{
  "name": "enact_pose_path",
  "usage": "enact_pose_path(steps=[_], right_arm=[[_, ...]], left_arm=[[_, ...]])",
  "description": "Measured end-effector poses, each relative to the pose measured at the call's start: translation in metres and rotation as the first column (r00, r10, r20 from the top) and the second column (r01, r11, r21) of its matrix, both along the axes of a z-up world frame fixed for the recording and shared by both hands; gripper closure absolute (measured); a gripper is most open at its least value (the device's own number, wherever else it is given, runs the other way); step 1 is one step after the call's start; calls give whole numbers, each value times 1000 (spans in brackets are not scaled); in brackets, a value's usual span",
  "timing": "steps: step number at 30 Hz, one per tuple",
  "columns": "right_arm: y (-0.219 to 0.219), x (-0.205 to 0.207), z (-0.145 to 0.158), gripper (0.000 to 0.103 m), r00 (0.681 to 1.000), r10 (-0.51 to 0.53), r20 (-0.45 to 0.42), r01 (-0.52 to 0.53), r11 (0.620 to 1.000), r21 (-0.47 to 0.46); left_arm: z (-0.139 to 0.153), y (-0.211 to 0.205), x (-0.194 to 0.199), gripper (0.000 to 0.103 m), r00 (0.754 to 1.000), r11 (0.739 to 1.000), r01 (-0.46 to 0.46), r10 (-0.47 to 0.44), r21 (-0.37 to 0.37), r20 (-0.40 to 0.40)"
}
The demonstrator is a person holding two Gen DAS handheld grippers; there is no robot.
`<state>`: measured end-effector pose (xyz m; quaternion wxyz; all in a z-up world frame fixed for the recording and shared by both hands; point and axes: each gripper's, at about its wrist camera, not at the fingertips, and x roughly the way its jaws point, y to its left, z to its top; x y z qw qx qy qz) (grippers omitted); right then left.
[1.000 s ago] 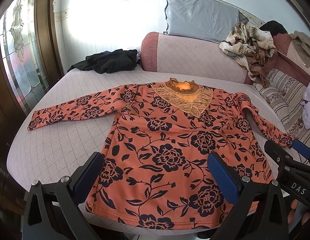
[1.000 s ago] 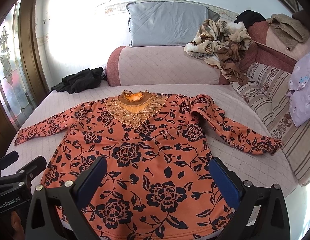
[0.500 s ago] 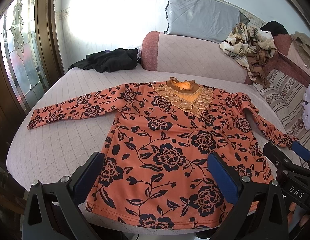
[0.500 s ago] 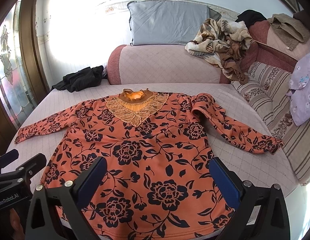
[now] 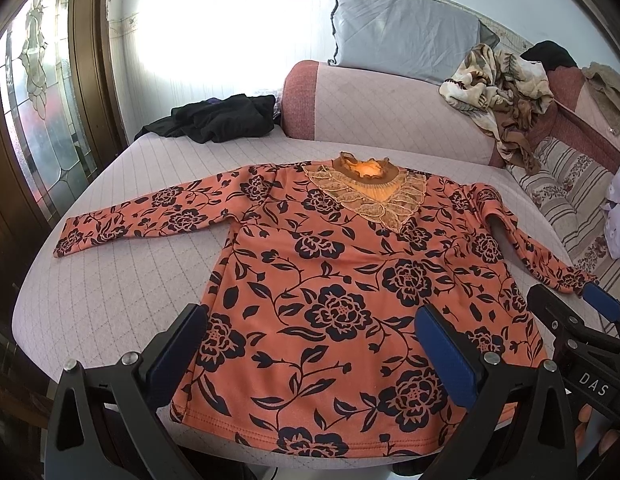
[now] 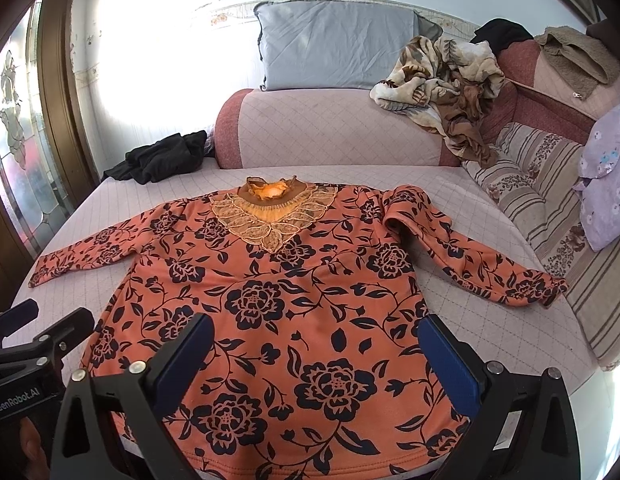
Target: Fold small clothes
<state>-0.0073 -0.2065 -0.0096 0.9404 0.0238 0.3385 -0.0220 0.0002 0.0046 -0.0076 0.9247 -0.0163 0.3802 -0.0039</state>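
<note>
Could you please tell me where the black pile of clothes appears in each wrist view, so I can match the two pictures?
Left wrist: black pile of clothes sits upper left of centre, at the bed's far corner.
Right wrist: black pile of clothes lies at left, mid-height, beside the bolster.
Shared landmark: the grey pillow against the wall.

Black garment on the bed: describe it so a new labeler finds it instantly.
Start from the pale pink quilted bed, then go to the rounded pink bolster along its far edge. Just off the bolster's left end, in the bed's far left corner, lies the crumpled black garment. It is the only plain black heap on the mattress; the orange floral long-sleeved top is spread flat.
</note>
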Motion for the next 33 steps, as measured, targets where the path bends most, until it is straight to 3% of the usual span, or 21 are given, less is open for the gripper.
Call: enact_pose_path(steps=[16,20,23,26,29,31,33], right_arm=[[-2,1,1,0,1000,1,2,-1,1000,9],[-19,4,-3,0,1000,10,-24,-7,994,110],[-56,3,-7,0,999,-28,-19,32,967,253],[-117,6,-20,0,992,-110,-56,124,887,444],[-198,6,-41,0,959,-263,-108,274,753,599],[-257,1,-64,0,910,-379,-169,381,600,703],[-310,-3,-92,0,847,-469,-249,457,404,792]], left_arm=[[0,1,1,0,1000,1000,1,-1,-4,-2],[-8,11,10,0,1000,1000,-10,9,-19,-23],[-19,28,25,0,998,999,-40,39,-12,-46],[-31,56,43,0,993,996,-93,92,-8,-71],[-41,91,60,0,983,986,-165,162,-20,-88],[-48,114,71,0,972,975,-218,214,-31,-99],[-56,132,82,0,961,965,-260,255,-38,-112]])
